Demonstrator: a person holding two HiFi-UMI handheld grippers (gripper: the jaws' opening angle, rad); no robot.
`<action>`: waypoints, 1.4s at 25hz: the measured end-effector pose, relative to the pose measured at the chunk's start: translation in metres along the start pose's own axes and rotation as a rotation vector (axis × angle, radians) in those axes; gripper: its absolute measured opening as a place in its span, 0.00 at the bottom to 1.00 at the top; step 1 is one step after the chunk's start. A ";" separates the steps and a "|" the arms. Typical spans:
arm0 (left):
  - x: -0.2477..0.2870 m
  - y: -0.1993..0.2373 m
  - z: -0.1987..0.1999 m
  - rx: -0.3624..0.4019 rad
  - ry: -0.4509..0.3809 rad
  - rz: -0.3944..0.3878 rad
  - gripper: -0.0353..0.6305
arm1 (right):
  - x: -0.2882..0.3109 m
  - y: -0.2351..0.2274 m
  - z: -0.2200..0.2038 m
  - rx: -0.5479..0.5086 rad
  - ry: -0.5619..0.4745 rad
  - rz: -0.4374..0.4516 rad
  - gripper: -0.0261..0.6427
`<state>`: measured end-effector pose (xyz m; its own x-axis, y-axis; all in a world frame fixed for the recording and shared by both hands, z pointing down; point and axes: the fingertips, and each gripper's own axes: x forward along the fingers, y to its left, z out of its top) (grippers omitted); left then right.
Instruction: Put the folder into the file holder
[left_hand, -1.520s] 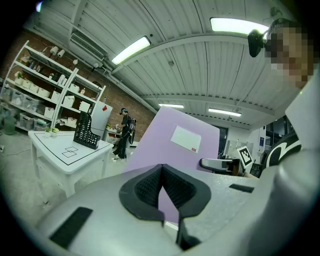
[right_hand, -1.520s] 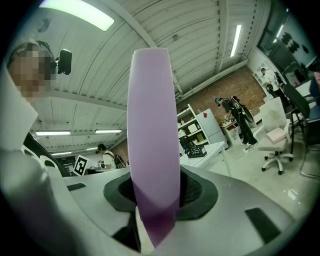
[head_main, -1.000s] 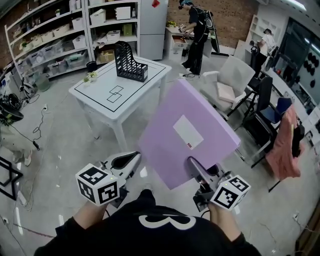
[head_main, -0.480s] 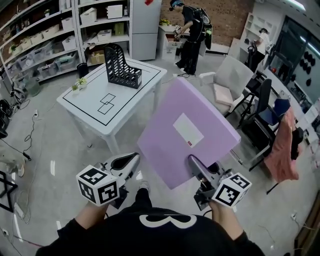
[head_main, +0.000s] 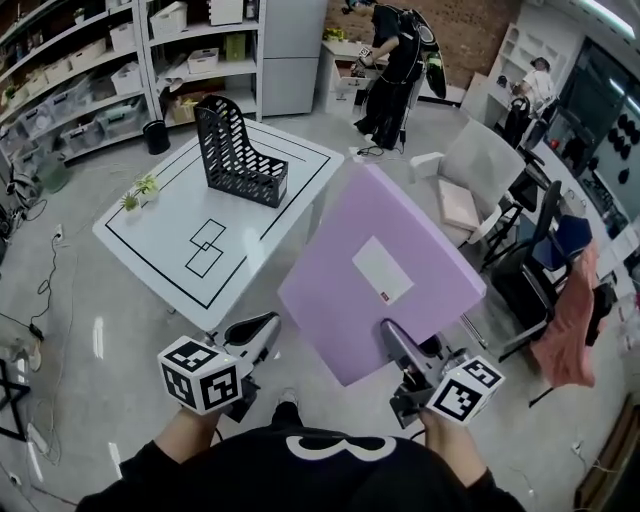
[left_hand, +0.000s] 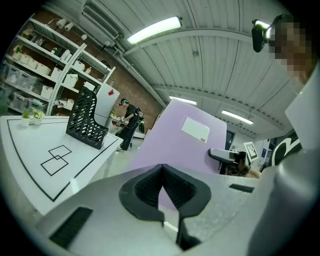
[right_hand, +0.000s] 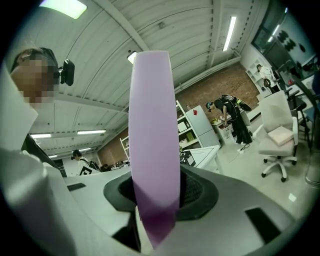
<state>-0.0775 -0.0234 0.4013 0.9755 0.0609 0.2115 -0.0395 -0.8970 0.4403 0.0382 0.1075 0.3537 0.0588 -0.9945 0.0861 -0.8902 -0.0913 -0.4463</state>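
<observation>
A large purple folder (head_main: 380, 270) with a white label is held up at a tilt, its near corner clamped in my right gripper (head_main: 397, 345). In the right gripper view its edge (right_hand: 154, 125) stands between the pads. My left gripper (head_main: 268, 322) is to the left of the folder, shut and empty, apart from it. The black mesh file holder (head_main: 238, 150) stands upright at the far end of the white table (head_main: 150, 255). In the left gripper view, the file holder (left_hand: 87, 120) is ahead on the left and the folder (left_hand: 185, 142) is to the right.
A small plant (head_main: 140, 190) and two taped squares (head_main: 205, 248) are on the table. A person in black (head_main: 395, 65) stands at the back. A white armchair (head_main: 470, 170), dark chairs with pink cloth (head_main: 565, 310) and shelves (head_main: 80, 70) surround the area.
The table and file holder have come nearer and lower in the head view. Both grippers keep their pose, and the folder stays gripped.
</observation>
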 end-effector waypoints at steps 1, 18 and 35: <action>0.009 0.014 0.007 -0.007 0.001 0.001 0.06 | 0.016 -0.007 0.005 0.000 0.005 0.000 0.27; 0.104 0.167 0.070 -0.052 0.015 0.038 0.06 | 0.186 -0.086 0.068 -0.071 0.017 0.022 0.27; 0.146 0.239 0.138 -0.061 -0.068 0.242 0.06 | 0.312 -0.136 0.149 -0.150 0.009 0.230 0.27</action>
<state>0.0854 -0.2899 0.4169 0.9482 -0.1838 0.2591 -0.2846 -0.8538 0.4358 0.2449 -0.1979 0.3087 -0.1560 -0.9877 0.0059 -0.9368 0.1461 -0.3178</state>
